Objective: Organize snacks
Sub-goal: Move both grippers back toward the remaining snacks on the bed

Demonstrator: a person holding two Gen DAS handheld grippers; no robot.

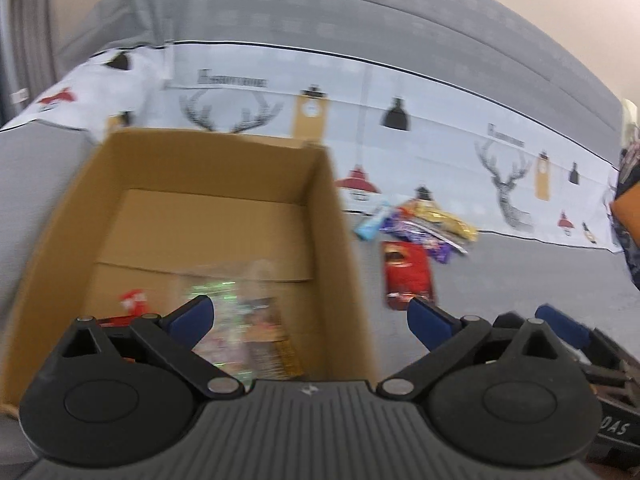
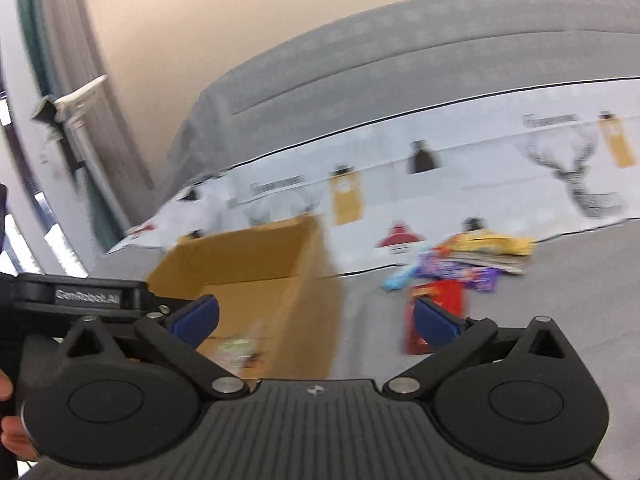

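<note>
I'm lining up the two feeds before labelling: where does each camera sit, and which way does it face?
Left wrist: behind the open left hand-held gripper, looking down into the cardboard box; the right hand-held gripper's blue finger shows at right.
Right wrist: behind the open right hand-held gripper, facing the box's side; a hand on the left tool shows.
Shared: box, red packet, snack pile.

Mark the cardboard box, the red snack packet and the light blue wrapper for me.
cardboard box [image 1: 208,232], left wrist view, on its inner floor.
red snack packet [image 1: 408,272], left wrist view, middle of its face.
light blue wrapper [image 2: 396,280], right wrist view, middle of its length.
</note>
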